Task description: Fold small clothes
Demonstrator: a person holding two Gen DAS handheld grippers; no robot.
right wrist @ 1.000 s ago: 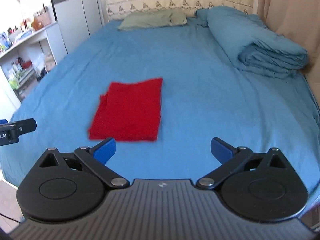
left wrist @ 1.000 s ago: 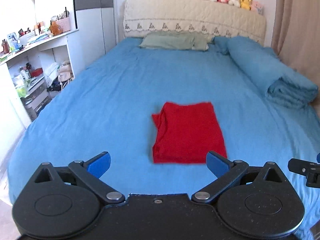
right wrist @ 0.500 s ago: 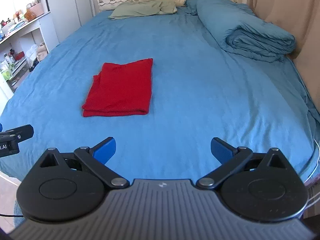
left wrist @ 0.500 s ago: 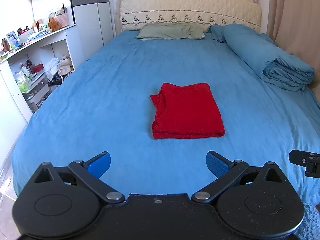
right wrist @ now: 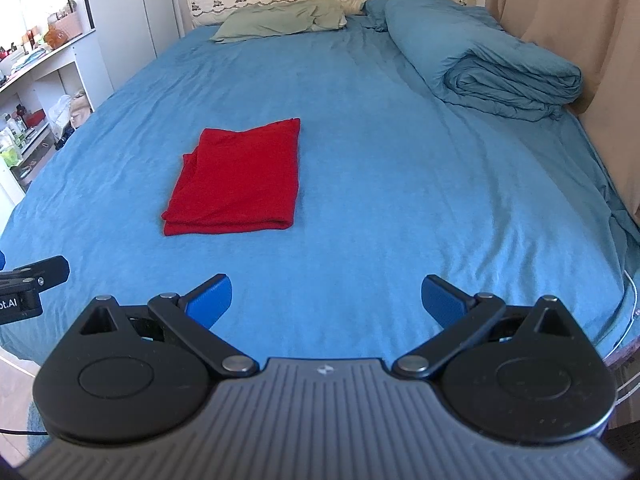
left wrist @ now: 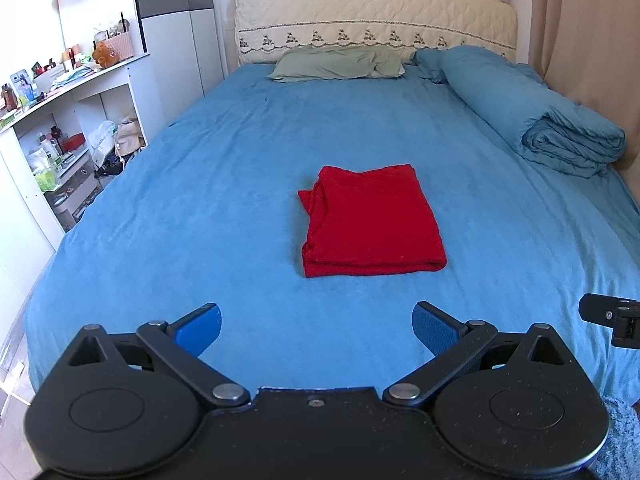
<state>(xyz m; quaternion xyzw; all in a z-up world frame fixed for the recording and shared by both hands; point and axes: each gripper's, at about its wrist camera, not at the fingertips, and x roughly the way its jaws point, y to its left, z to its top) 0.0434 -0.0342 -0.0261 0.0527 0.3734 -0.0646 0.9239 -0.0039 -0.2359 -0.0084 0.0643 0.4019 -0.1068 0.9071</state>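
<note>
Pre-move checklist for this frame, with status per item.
1. left gripper open, nothing held: ok.
2. right gripper open, nothing held: ok.
3. red garment folded into a flat rectangle on the bed: ok.
4. Fold edges aligned: not ok, a layer sticks out on the garment's left side.
5. Both grippers clear of the garment, over the near bed edge: ok.
6. Another garment waiting to be folded: cannot tell, none in view.
</note>
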